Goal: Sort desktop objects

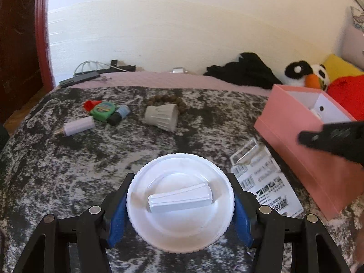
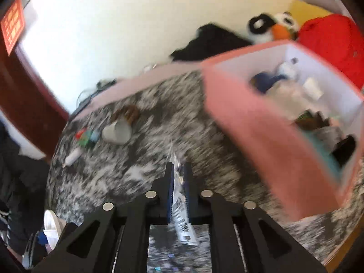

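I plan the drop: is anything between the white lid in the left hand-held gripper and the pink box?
Nothing on the blanket blocks the white lid, but the right hand-held gripper hangs before the pink box.

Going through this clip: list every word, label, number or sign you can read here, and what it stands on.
None can be read.
Clear packet on the blanket: barcodes, a QR-style code and printed lines, too small.
Same packet in the right gripper: barcode, blurred.
Green tape measure: coloured label, illegible.
Red sign on the door: gold marks, blurred.
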A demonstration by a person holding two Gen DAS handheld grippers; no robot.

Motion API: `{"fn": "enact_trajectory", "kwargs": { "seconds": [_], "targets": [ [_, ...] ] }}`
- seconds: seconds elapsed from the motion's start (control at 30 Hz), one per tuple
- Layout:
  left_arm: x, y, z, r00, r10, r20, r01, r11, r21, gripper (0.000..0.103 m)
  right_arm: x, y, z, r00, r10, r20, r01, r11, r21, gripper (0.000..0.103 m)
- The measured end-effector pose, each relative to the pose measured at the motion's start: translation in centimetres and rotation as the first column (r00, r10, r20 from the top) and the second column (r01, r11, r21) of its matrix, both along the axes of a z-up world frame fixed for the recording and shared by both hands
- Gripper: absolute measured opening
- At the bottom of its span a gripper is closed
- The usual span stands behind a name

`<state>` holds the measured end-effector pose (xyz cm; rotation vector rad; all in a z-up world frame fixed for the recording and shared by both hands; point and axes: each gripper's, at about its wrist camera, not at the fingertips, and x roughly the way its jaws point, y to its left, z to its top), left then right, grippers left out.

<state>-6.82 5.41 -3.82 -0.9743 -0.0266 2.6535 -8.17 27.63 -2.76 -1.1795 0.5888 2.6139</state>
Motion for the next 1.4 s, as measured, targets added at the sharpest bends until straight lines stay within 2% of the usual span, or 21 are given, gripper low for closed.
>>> {"fn": "enact_trajectory", "kwargs": {
  "seconds": [0.13,0.17,0.23,0.27,0.3,0.33,0.37,0.4,0.5,0.6,0.77,0.87,0.93,1.03,1.1,1.2,1.27,1.3,1.4],
  "targets": [
    [0.0,0.9,-0.1,1.000,-0.011,0.001,0.011,1.000,-0.015,0.065,0.6,3.0,-0.7,1.000,0.006,-0.007,-0.006,0.996,-0.091,0.004],
    [0.0,1.1,-0.2,1.000,-0.013,0.002,0.013,1.000,-0.016,0.065,0.4,3.3,-1.4,1.000,0.017,0.018,-0.015,0.994,-0.108,0.004],
    [-0.1,1.3,-0.2,1.000,-0.017,0.006,0.017,1.000,-0.009,0.065,-0.2,3.8,-3.0,0.997,0.040,0.072,-0.029,0.989,-0.143,0.012],
    [-0.1,1.4,-0.2,1.000,-0.019,0.008,0.019,1.000,-0.006,0.065,-0.5,4.1,-3.8,0.994,0.053,0.099,-0.036,0.986,-0.161,0.021],
    [-0.1,1.5,-0.2,1.000,-0.022,0.008,0.022,1.000,-0.007,0.065,-0.7,4.1,-4.6,0.991,0.044,0.124,-0.024,0.986,-0.163,0.053],
    [0.0,1.6,-0.2,1.000,-0.025,0.008,0.026,1.000,-0.011,0.065,-1.1,4.1,-5.3,0.989,0.034,0.141,-0.013,0.989,-0.145,0.081],
    [0.0,1.6,-0.2,1.000,-0.028,0.006,0.028,0.999,-0.015,0.065,-1.5,4.0,-6.0,0.987,0.024,0.156,-0.004,0.992,-0.124,0.083],
    [0.0,1.6,-0.1,1.000,-0.029,0.004,0.029,0.999,-0.021,0.065,-1.8,3.9,-6.3,0.989,0.033,0.143,-0.019,0.995,-0.100,0.083],
    [0.0,1.3,0.0,1.000,-0.027,-0.003,0.027,0.999,-0.030,0.065,-2.8,3.7,-7.2,0.991,0.063,0.118,-0.050,0.993,-0.109,0.083],
    [-0.1,0.6,0.2,1.000,-0.013,-0.003,0.013,1.000,-0.025,0.065,-3.8,3.2,-8.5,0.983,0.076,0.169,-0.056,0.991,-0.118,0.083],
    [-0.2,-0.1,0.3,1.000,0.000,0.005,0.000,1.000,-0.015,0.065,-5.0,-0.2,-11.6,0.938,0.232,0.256,-0.204,0.970,-0.134,0.086],
    [-0.1,-0.2,0.4,1.000,-0.002,0.001,0.002,1.000,-0.020,0.065,-5.0,-2.9,-11.8,0.904,0.323,0.281,-0.315,0.946,-0.072,0.088],
    [0.0,-0.1,0.3,1.000,-0.004,0.001,0.004,1.000,-0.023,0.065,-4.9,-4.1,-12.0,0.893,0.343,0.291,-0.345,0.938,-0.045,0.092],
    [0.0,0.0,0.2,1.000,-0.005,0.005,0.006,1.000,-0.029,0.065,-5.0,-5.4,-12.6,0.896,0.312,0.317,-0.333,0.943,0.015,0.098],
    [0.0,0.0,0.2,1.000,-0.005,0.006,0.005,0.999,-0.033,0.065,-5.1,-6.7,-13.1,0.896,0.283,0.342,-0.332,0.938,0.094,0.102],
    [0.0,-0.3,0.1,1.000,0.000,0.007,0.000,0.999,-0.037,0.065,-5.2,-7.1,-13.2,0.911,0.231,0.341,-0.290,0.948,0.134,0.103],
    [-0.1,-0.5,0.1,1.000,0.005,0.009,-0.005,0.999,-0.033,0.065,-5.2,-7.1,-13.0,0.918,0.203,0.342,-0.264,0.954,0.143,0.098],
    [-0.2,-0.6,0.1,1.000,0.008,0.010,-0.008,1.000,-0.031,0.065,-5.0,-6.9,-12.6,0.920,0.195,0.339,-0.256,0.956,0.143,0.090],
    [-0.2,-0.6,0.2,1.000,0.009,0.011,-0.009,1.000,-0.027,0.065,-4.5,-6.7,-11.9,0.916,0.203,0.347,-0.264,0.954,0.140,0.088]
  ]
}}
